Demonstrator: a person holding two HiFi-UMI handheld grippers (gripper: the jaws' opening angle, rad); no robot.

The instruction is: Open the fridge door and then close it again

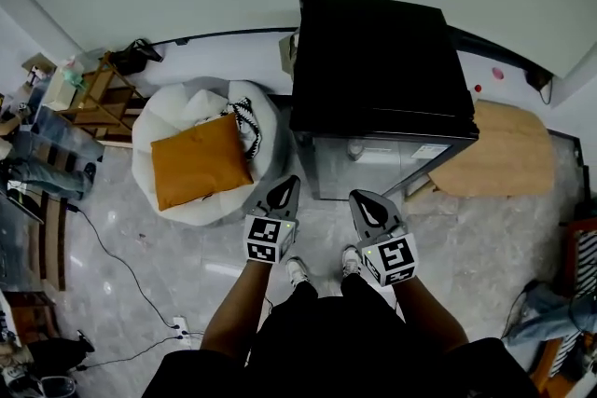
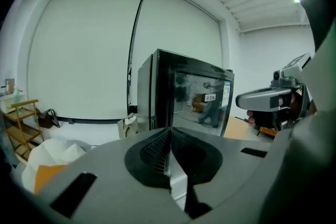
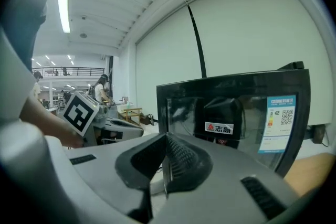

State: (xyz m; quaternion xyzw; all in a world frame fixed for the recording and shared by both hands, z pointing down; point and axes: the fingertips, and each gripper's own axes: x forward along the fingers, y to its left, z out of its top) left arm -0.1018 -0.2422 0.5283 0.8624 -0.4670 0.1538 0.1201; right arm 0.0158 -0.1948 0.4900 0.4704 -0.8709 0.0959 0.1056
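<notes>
A small black fridge [image 1: 378,61] stands on the floor before me, its glass door [image 1: 392,168] closed and facing me. My left gripper [image 1: 287,185] hovers just short of the door's left edge, jaws shut with nothing between them. My right gripper [image 1: 359,198] hangs beside it in front of the door's middle, also shut and empty. In the left gripper view the fridge [image 2: 178,92] rises beyond the closed left gripper [image 2: 169,149], with the right gripper [image 2: 268,99] to the right. The right gripper view shows the glass door [image 3: 231,118] close ahead of the shut right gripper [image 3: 167,157].
A white beanbag with an orange cushion [image 1: 201,158] lies left of the fridge. A round wooden table [image 1: 499,149] stands at its right. A wooden shelf [image 1: 98,98] and a seated person [image 1: 47,154] are at far left. Cables [image 1: 121,266] trail over the floor.
</notes>
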